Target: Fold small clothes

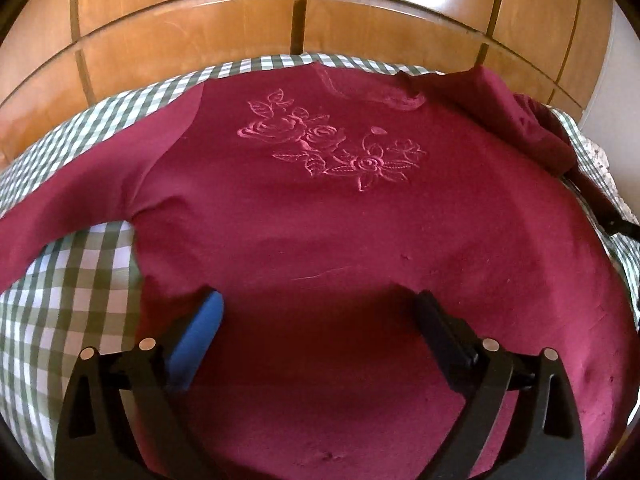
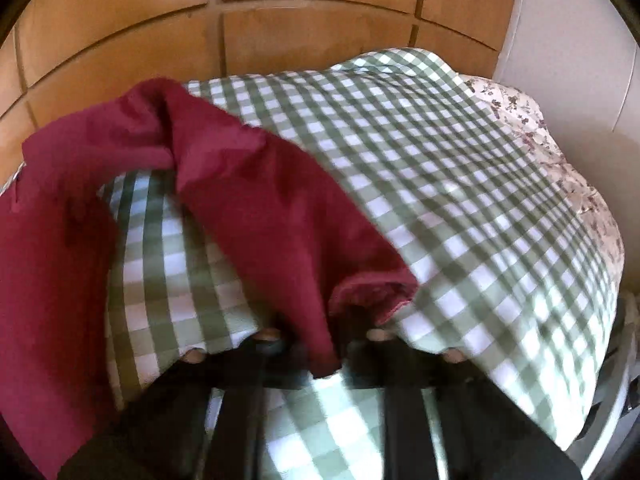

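Both tongs worked 1 maroon sweatshirt (image 1: 320,232) spread front-up on a checked cloth (image 1: 72,304): the left gripper (image 1: 316,320) hovered spread wide and empty over the hem, while the right gripper (image 2: 320,356) was clenched on the sleeve (image 2: 280,220) near its cuff. Soft, limp fabric seemingly favoured cuff, hem or shoulder holds. Wooden panelling (image 1: 192,28) stood behind; nothing obstructed.

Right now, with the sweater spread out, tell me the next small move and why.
Probably carry the right sleeve inward across the maroon sweater. The right gripper is shut on the sleeve's cuff end, lifted off the green checked cloth, while the left gripper hangs open over the hem, holding nothing. The embroidered roses face up, so the body lies flat.
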Tool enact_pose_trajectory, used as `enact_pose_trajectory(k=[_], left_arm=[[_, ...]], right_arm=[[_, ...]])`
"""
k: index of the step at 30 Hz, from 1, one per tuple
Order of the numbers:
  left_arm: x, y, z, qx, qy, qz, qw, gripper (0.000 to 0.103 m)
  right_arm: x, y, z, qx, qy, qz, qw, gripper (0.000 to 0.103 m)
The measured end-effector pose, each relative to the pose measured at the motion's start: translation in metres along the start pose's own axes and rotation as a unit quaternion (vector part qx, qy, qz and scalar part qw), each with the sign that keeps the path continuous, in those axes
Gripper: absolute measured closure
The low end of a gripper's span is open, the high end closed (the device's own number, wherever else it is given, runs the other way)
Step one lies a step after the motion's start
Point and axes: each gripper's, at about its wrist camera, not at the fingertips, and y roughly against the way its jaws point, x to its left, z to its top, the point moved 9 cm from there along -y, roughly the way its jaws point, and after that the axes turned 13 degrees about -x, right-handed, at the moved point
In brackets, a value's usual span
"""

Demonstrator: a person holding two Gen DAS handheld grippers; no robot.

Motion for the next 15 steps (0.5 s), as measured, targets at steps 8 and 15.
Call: enact_pose_trajectory(k=[8, 15], left_arm=[[0.001, -0.004, 0.003, 0.000, 0.001, 0.000, 1.0000, 0.007], [0.001, -0.004, 0.003, 0.000, 0.003, -0.005, 1.0000, 0.005]], right_arm=[[-0.074, 0.048, 0.081, -0.089, 0.023, -0.085, 0.992, 0.095], [-0.158, -0.016, 0.103, -0.049, 0.054, -0.220, 0.973, 0.095]])
